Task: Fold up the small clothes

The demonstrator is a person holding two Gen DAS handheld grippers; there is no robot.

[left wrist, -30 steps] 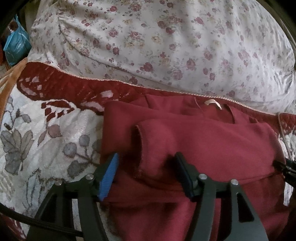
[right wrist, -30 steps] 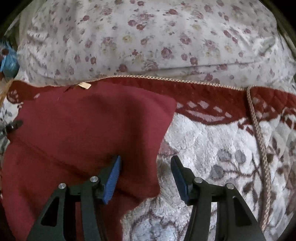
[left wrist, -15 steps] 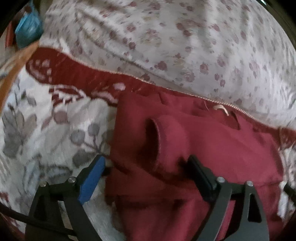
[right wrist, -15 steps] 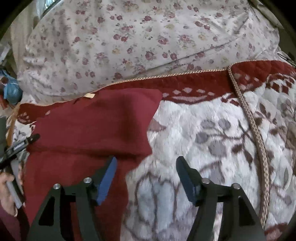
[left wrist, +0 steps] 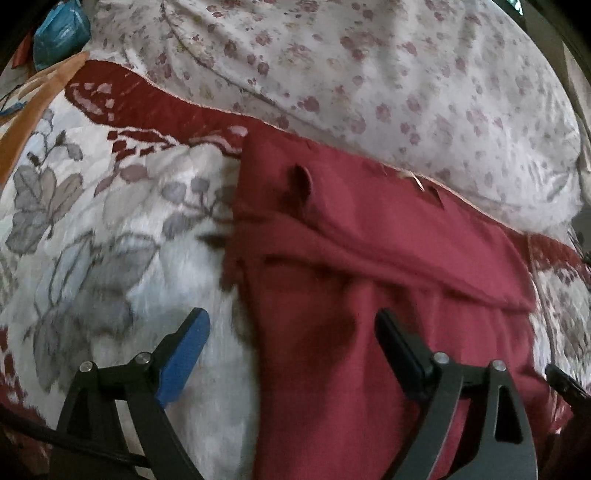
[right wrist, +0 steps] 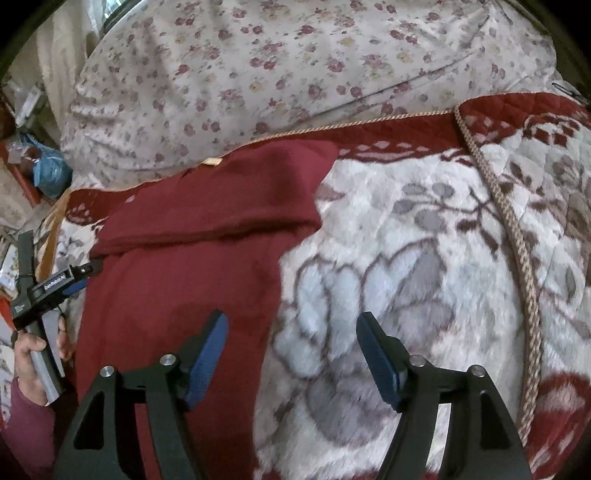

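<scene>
dark red garment [left wrist: 369, 295] lying flat on a plush white blanket [left wrist: 110, 240] patterned with grey leaves and a deep red border, its upper part folded down into a band across the body. in the left wrist view the left gripper [left wrist: 291, 350] hovers over the garment's left edge with its jaws spread wide and nothing between them; the blue-padded finger sits over the blanket and the other finger over the red cloth. a small pale label [left wrist: 415, 179] shows at the neckline near the far edge, and a sleeve opening [left wrist: 301, 181] gapes on the folded band. beyond the garment lies a white floral pillow [left wrist: 369, 74], with a blue plastic bag [left wrist: 59, 29] at the far left. in the right wrist view the right gripper [right wrist: 291, 354] is also wide open and holds nothing, straddling the garment's right edge, one finger above the cloth and one above the blanket. a twisted beige cord [right wrist: 517, 240] runs along the blanket's trim on the right. at the left of that view, the person's left hand [right wrist: 33, 354] grips the handle of the other tool beside the garment.
</scene>
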